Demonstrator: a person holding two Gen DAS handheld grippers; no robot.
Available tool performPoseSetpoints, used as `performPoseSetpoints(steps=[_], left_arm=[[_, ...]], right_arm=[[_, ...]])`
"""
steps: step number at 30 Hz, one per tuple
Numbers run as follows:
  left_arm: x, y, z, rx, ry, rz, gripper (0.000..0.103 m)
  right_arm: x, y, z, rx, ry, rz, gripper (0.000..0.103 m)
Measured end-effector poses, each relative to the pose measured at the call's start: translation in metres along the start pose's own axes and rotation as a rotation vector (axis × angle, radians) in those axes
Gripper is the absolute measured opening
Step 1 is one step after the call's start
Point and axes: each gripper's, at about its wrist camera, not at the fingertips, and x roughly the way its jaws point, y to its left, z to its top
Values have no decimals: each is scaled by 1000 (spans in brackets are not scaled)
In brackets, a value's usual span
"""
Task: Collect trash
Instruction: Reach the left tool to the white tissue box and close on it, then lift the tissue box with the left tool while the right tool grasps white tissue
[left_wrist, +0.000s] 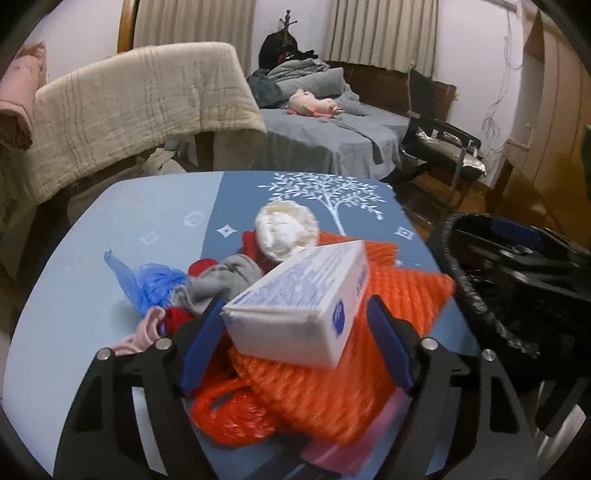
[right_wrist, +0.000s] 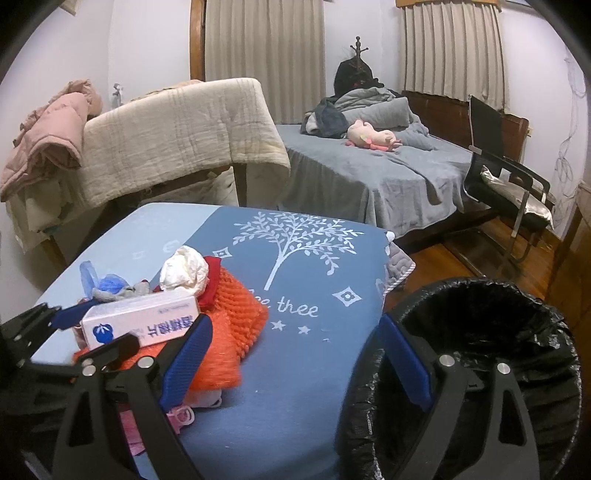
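A white carton with a blue logo (left_wrist: 295, 306) lies tilted on an orange net bag (left_wrist: 332, 398) on the blue tablecloth (left_wrist: 110, 266). My left gripper (left_wrist: 295, 301) is open, its blue pads on either side of the carton, with a gap showing at the right pad. Behind the carton are a crumpled white wad (left_wrist: 286, 230), a grey rag (left_wrist: 225, 277) and a blue plastic bag (left_wrist: 155, 284). In the right wrist view, the carton (right_wrist: 140, 321) and the left gripper (right_wrist: 96, 332) are at the left. My right gripper (right_wrist: 295, 321) is open and holds nothing, between the table edge and the black-lined bin (right_wrist: 480, 354).
The bin (left_wrist: 517, 295) stands at the table's right edge. Pink scraps (right_wrist: 181, 413) lie near the front. Beyond the table are a blanket-draped frame (right_wrist: 177, 140), a grey bed (right_wrist: 369, 173), a black chair (right_wrist: 506, 177) and wooden floor.
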Motion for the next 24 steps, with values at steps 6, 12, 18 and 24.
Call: performPoseSetpoints(steps=[6,12,18,24], left_arm=[[-9,-11,-1,13,-6,-47,74],[3,1,13,5,-11,-17,85],[27,10,23,-10,39,-53,86],[39,1,11,-7,100,-93,69]], right_arm=[[-2,-4,0,6,-4,-9,90],[-3,-9,0,10,-5,-15,90],[-1,-10,0,12,0,-15,90],[1,-9,-1,10,6,-13,90]])
